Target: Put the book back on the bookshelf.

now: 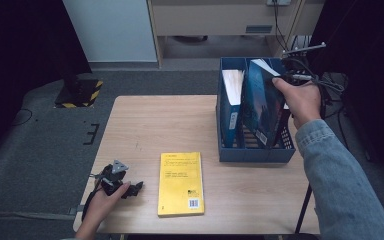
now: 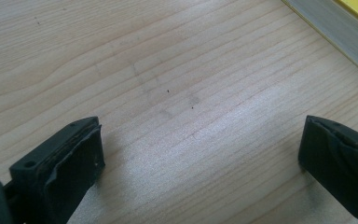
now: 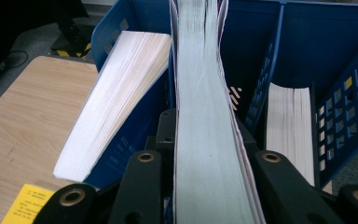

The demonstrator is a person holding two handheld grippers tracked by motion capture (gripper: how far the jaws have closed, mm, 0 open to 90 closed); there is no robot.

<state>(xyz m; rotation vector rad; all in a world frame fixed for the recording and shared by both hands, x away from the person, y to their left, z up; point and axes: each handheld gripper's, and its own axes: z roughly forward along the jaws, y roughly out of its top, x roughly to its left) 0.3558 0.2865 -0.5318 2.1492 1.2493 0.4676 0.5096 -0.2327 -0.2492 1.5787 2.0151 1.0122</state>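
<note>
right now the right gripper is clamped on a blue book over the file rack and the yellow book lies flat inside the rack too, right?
Not quite: the yellow book lies flat on the table, outside the rack, as the high view shows. The right gripper does clamp the blue book over the rack.

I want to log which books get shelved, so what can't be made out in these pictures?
- Yellow book: cover print too small in the high view.
- Blue book: title unreadable; the right gripper clamps it, showing page edges.
- Rack: the bottom is hidden by books.
- Left gripper: open; yellow book cut off at frame edge.
</note>
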